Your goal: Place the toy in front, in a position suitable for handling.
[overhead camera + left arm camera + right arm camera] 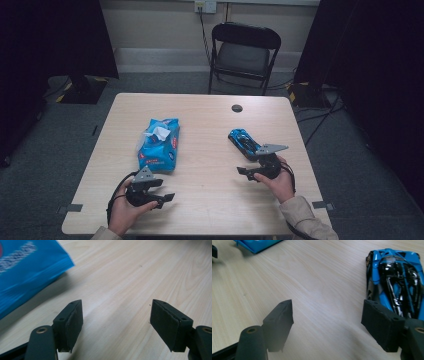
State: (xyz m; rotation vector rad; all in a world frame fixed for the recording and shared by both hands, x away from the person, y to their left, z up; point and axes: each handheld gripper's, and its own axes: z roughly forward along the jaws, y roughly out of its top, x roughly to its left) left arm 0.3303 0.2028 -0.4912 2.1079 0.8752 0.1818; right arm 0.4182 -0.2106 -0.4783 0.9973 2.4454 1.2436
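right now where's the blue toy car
In the high view the blue toy car lies on the table's right half, just beyond the open right gripper, across from the blue wipes pack.

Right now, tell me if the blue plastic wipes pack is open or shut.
Open: a white wipe sticks out of the blue plastic wipes pack at its top.

We see a dim room around an evenly lit worktop; the blue wipes pack blurs at close range.
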